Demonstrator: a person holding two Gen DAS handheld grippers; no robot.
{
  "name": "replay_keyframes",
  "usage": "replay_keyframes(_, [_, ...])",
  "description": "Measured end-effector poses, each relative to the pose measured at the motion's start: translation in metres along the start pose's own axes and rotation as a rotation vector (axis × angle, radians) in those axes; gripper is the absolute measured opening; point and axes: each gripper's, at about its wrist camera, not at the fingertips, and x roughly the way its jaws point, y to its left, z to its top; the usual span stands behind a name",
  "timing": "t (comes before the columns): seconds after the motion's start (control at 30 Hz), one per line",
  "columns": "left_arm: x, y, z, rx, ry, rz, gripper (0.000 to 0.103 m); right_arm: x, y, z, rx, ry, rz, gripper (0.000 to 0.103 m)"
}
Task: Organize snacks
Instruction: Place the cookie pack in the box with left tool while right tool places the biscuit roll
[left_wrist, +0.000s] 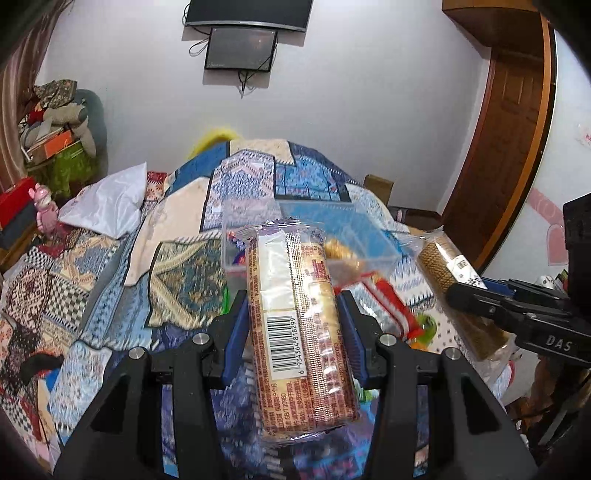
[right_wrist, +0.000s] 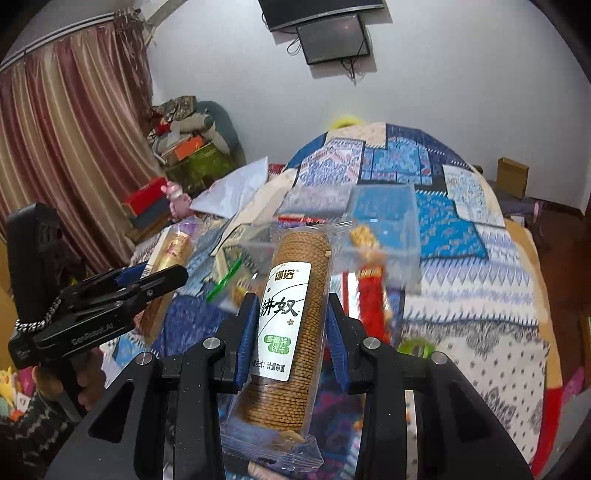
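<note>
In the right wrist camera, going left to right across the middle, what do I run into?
Left claw holding a gold cracker pack → green clip → round biscuit sleeve in the right claw → red snack packet → green ring.

Left hand-held gripper (left_wrist: 293, 325), right hand-held gripper (right_wrist: 291, 325): both clamped.

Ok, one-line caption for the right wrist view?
Right gripper clamps a biscuit sleeve above a clear bin on the quilt.
</note>
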Motion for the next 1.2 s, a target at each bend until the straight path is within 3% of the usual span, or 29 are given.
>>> replay_keyframes(0.67, [0.105,0.0,0.074,0.012,0.033,-0.016,0.047,0.049,-0.063,0.067,0.067,-0.053,-0.047,0.033])
replay_keyframes(1.2, [0.208,-0.007,0.08,0.051,0.183,-0.013,0.047,0.13,-0.104,0.086,0.074,0.064,-0.103,0.033])
